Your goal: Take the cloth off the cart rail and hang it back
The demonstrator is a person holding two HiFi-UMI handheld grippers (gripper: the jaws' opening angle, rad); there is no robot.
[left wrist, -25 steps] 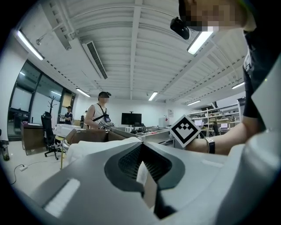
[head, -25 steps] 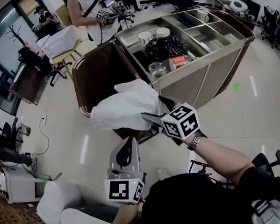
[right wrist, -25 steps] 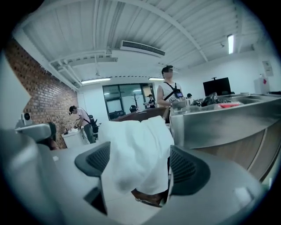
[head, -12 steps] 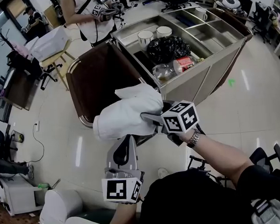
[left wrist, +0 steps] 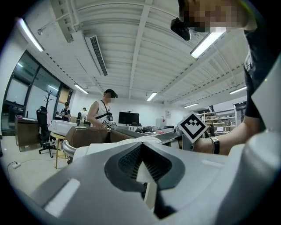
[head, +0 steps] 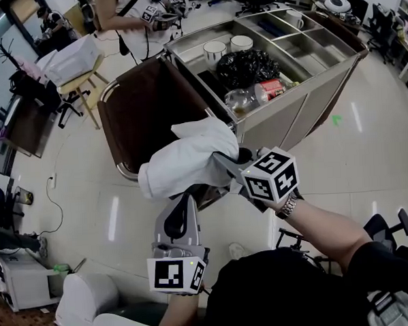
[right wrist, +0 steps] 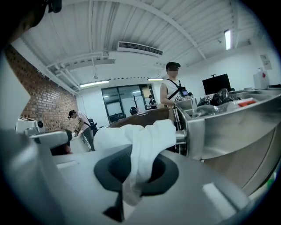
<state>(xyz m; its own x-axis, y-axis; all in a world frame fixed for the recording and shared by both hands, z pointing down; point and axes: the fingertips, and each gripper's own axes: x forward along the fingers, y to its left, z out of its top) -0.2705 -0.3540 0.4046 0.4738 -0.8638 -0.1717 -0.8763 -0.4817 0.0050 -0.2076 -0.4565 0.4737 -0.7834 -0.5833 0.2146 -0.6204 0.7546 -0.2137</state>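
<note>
A white cloth (head: 183,163) hangs bunched over the chrome rail (head: 126,172) of the cart's brown bag frame. My right gripper (head: 226,164) is at the cloth's right edge, its jaws closing, and a fold of the cloth (right wrist: 145,140) is pinched between its pads. The right gripper (right wrist: 134,176) view shows the fold running down through the jaws, with the cart's steel side just beyond. My left gripper (head: 184,206) sits lower, below the cloth and pointing up at it. Its jaws are shut with nothing in them, and they also look shut in the left gripper (left wrist: 142,169) view.
The steel cart (head: 309,92) carries two white cups (head: 214,53), a black bag (head: 243,67) and a crushed bottle (head: 236,99) in its top compartments. Its brown bag (head: 150,107) hangs open on the left side. A person (head: 132,19) stands behind the cart. White bins (head: 78,302) sit at the lower left.
The right gripper's jaws, open beside the cloth's right edge before, have come together on a fold of it. The left gripper has stayed low and shut.
</note>
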